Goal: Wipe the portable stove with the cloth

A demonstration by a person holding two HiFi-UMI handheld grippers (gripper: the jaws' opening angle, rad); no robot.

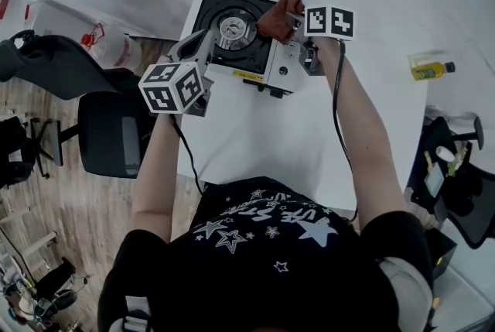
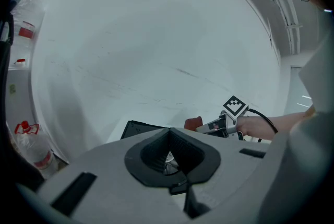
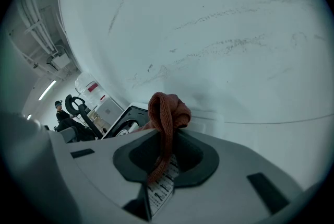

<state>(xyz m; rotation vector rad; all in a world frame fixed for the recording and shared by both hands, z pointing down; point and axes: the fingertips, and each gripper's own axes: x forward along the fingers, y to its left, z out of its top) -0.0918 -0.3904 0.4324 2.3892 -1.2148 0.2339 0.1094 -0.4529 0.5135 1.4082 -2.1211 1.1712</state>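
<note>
While the person leans over the white table, the right gripper has its jaws closed on the cloth, a rust-brown knitted one. In the right gripper view the cloth stands up as a bunch above the closed jaws of this gripper, and its white label hangs down in the hollow between them. The bunch is at the right side of the black top of the stove, just beside the round burner; whether it presses on the surface I cannot tell. The left gripper is at the near left corner of the stove. In its own view the jaws of the left gripper are together with nothing between them, and only a bit of the burner shows through the hollow. From there the stove and the cloth are seen a little ahead. The stove is white with a knob on the front side. A bottle of yellow liquid lies well apart at the right edge of the table, and a dark chair stands on the floor at the left.
</note>
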